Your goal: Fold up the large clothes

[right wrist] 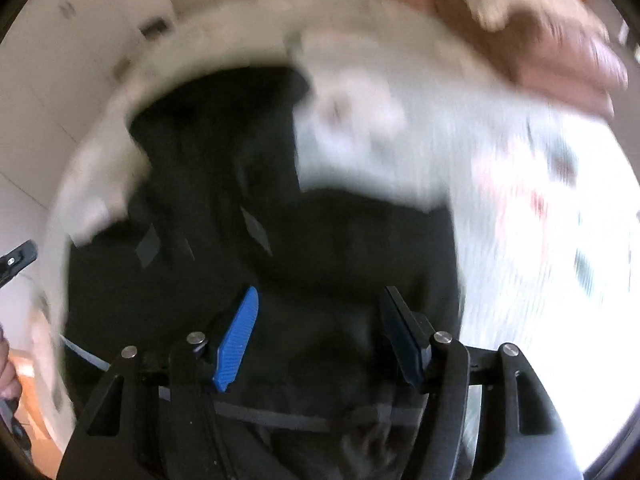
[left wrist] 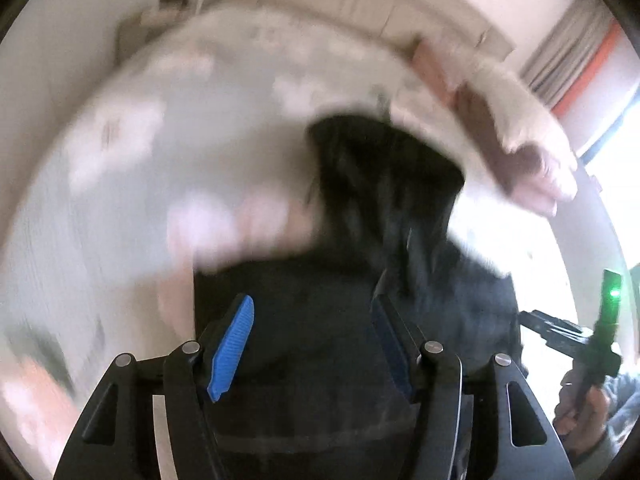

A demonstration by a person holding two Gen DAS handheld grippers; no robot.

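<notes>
Across the upper half of both wrist views we see a pale patterned bed cover, badly smeared by motion blur, so its print cannot be read. On it lies the black garment, the largest dark shape in either picture; in the left wrist view it runs from the centre down toward 6 o'clock, where it passes between our fingers, and in the right wrist view it fills the middle from 10 o'clock down to 6 o'clock. At 1 o'clock in the left view we make out a heap of pink and brown bedding, at the far edge of the bed. Our left gripper has its jaws spread apart, the blue pad at 7 o'clock and its partner at 5 o'clock, with black cloth showing in the gap; whether the pads pinch that cloth we cannot tell. Our right gripper stands the same way, jaws apart over dark fabric, grip equally unclear. At 4 o'clock in the left view we see our right hand around its tool handle, a small green light glowing above it.
</notes>
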